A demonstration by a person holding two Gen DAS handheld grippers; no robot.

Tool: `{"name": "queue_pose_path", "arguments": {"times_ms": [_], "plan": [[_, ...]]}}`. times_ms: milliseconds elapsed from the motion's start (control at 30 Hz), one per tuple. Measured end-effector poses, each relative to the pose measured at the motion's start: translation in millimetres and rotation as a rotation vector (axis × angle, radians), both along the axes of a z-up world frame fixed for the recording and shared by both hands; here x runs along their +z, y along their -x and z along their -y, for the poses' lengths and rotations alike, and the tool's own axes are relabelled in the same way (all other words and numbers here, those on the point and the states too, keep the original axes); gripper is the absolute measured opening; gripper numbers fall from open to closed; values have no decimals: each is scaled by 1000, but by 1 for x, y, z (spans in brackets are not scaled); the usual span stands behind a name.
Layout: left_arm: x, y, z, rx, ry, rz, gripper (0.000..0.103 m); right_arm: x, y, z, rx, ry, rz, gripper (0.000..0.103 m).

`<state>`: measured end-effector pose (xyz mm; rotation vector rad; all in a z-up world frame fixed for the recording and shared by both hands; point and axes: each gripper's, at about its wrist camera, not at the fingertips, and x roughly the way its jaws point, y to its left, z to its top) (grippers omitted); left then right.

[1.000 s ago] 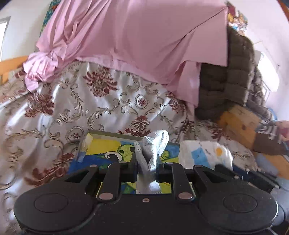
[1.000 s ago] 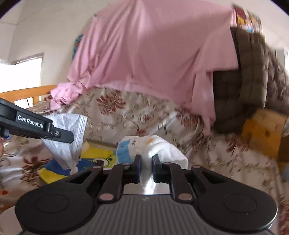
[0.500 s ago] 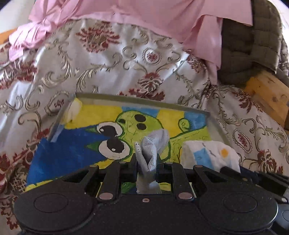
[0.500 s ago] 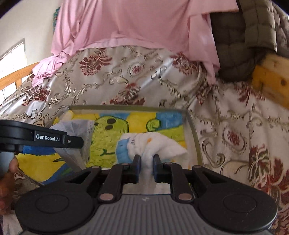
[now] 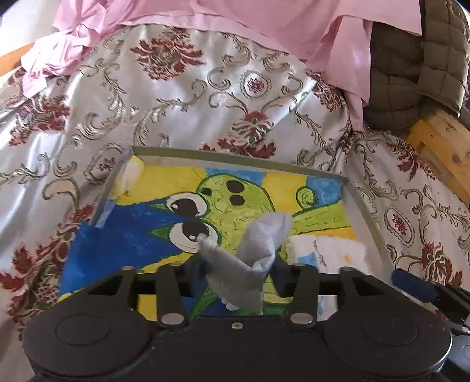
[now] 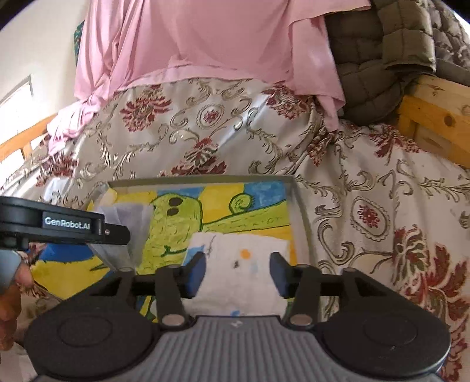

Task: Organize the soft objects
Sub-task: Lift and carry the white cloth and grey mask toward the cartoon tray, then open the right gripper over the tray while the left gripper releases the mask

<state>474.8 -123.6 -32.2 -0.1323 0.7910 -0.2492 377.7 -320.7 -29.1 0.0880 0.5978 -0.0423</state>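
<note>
A shallow tray [image 5: 235,154] with a yellow, blue and green cartoon picture on its floor lies on the bed. My left gripper [image 5: 238,269] has opened around a crumpled grey-white face mask [image 5: 249,258], which still stands between the spread jaws over the tray; it also shows in the right wrist view [image 6: 126,232]. My right gripper [image 6: 237,271] is open, jaws wide on either side of a white folded cloth [image 6: 243,264] with blue and orange marks, lying in the tray's right part. The cloth also shows in the left wrist view [image 5: 326,251].
The tray [image 6: 299,211] rests on a silver bedspread [image 5: 205,88] with red flowers. A pink sheet [image 5: 235,17] hangs behind it, an olive quilted blanket [image 5: 411,73] beside that. A wooden bed frame [image 6: 434,117] stands at the right.
Both grippers came down over the tray. My right gripper opened and the white cloth now lies flat in the tray. My left gripper's jaws spread apart around the mask.
</note>
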Motion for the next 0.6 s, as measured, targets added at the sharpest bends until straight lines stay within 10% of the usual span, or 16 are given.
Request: {"name": "queue_pose_path", "arguments": {"times_ms": [600], "plan": [[63,62,-19,71,36,110,90,67,79,9,-88,5,192,94]]}}
